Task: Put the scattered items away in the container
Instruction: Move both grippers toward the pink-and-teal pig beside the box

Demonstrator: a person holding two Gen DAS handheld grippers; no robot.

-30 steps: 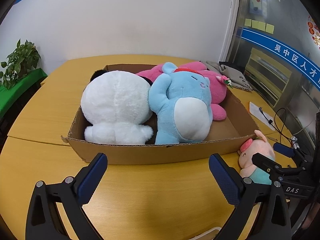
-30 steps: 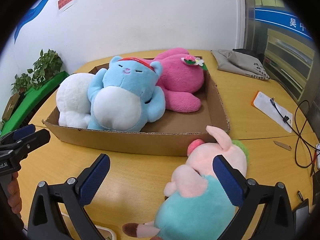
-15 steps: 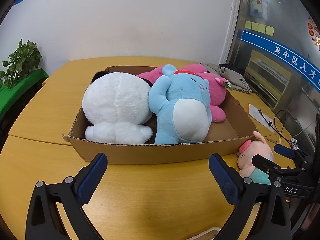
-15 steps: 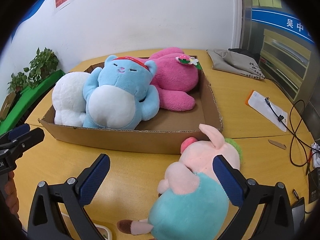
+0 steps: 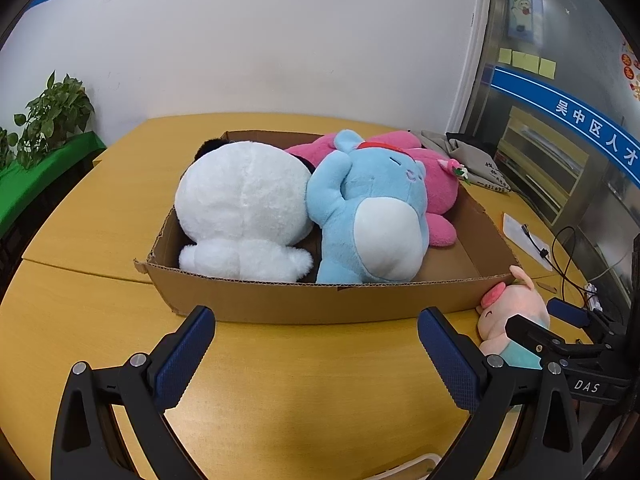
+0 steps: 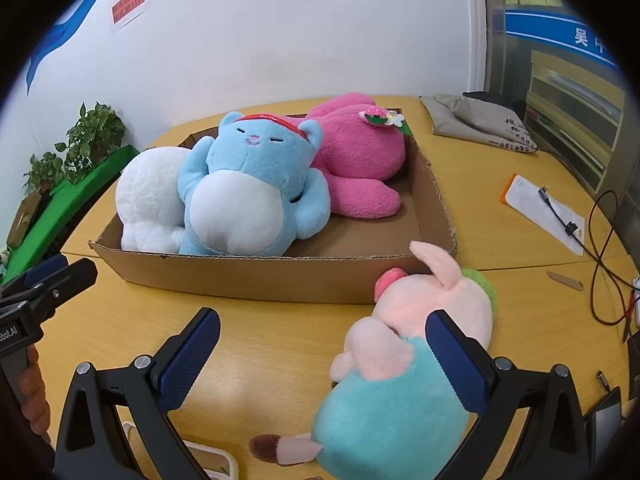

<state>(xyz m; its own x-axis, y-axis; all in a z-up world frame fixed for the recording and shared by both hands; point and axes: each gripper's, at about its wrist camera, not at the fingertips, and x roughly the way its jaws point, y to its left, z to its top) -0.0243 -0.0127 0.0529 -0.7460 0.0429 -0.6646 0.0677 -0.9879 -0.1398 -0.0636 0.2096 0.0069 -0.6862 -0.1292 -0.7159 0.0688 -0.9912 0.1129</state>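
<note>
Both spread wide and empty, right gripper lined up on the pink plush lying outside the box, left gripper parked clear

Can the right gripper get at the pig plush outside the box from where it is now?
Probably yes: the right gripper is open, and the pig plush lies on the table partly between its fingers, nothing blocking.

Yellow table carries cardboard box, pig plush, grey bag, paper.
</note>
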